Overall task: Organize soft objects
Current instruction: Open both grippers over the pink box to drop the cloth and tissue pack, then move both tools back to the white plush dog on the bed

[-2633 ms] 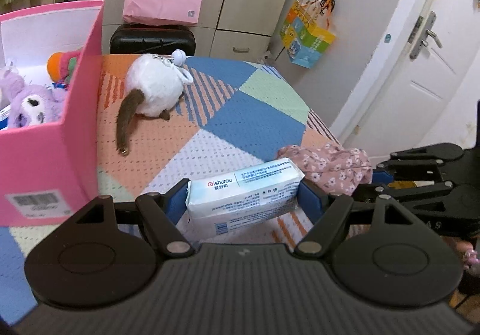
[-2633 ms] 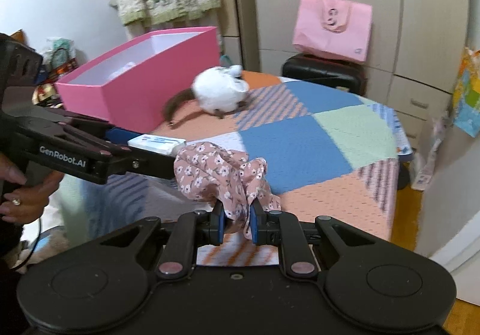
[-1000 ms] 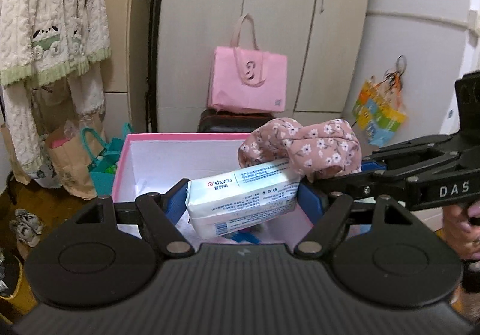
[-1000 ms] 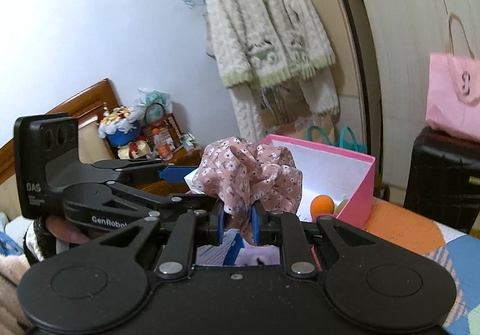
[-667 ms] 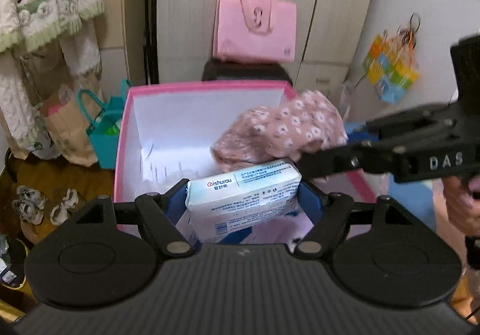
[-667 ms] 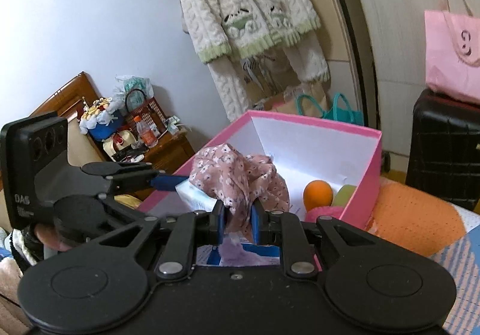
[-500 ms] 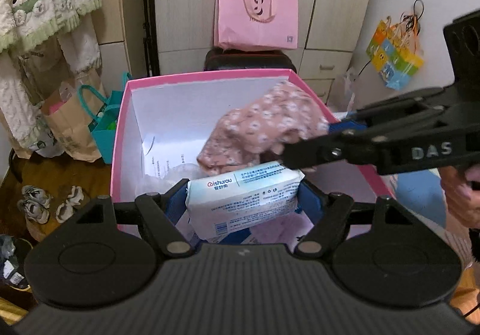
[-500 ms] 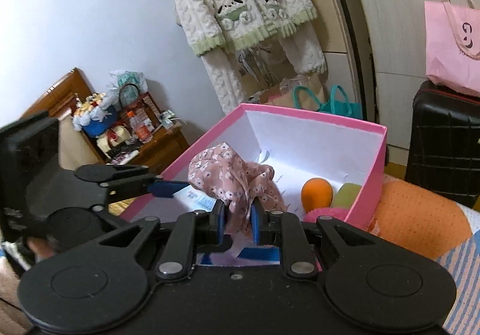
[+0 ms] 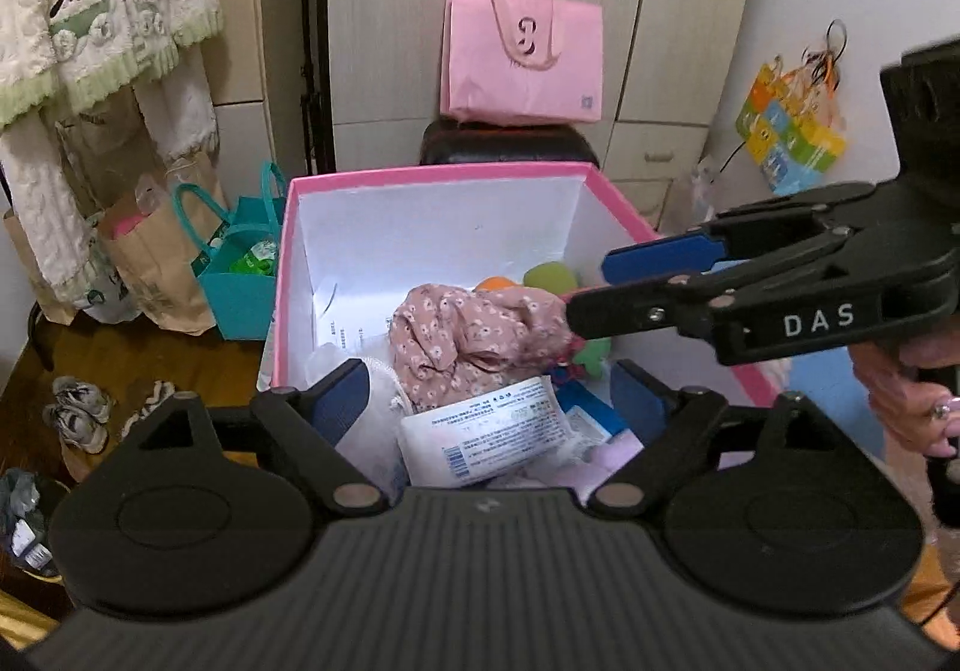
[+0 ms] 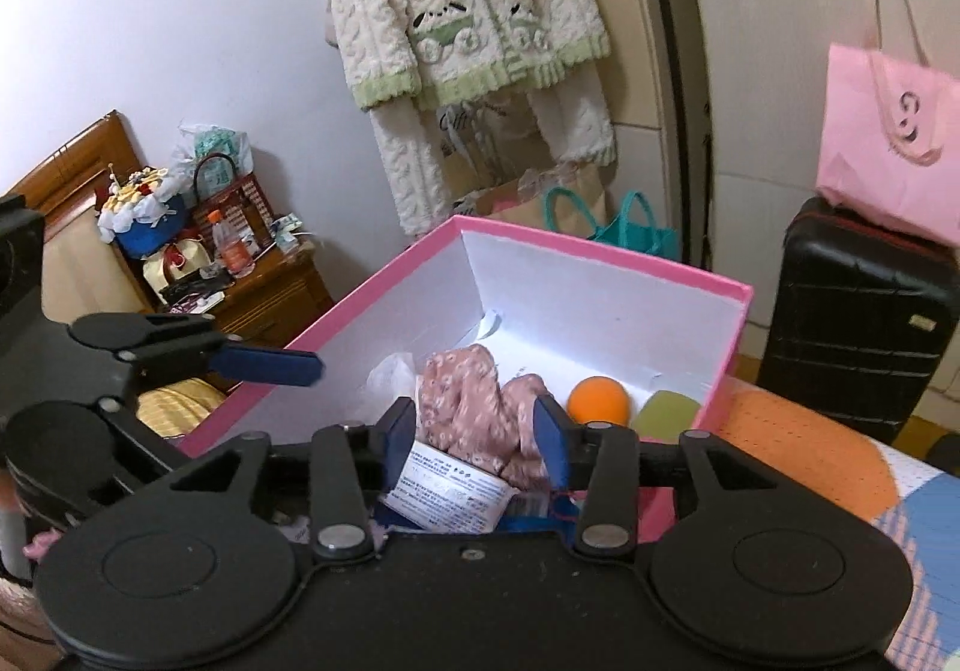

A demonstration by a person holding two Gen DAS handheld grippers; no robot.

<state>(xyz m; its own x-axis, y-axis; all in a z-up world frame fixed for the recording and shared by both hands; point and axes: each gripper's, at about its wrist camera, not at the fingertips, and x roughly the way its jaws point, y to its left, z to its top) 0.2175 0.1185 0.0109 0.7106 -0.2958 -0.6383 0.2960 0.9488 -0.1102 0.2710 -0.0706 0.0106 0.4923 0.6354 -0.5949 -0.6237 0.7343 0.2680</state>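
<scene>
While both grippers' jaws are opening over the box (image 9: 420, 173), left gripper (image 9: 489, 398) clear of the pack (image 9: 486, 440) and right gripper (image 10: 474, 434) astride the cloth (image 10: 474, 413), a fold could snag a pad and lift out.

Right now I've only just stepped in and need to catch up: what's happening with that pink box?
A person is dropping soft things into the pink box. The left gripper is opening, with the tissue pack loose below its pads. The right gripper is opening too, and the floral cloth lies in the box between its pads, unclamped.
</scene>
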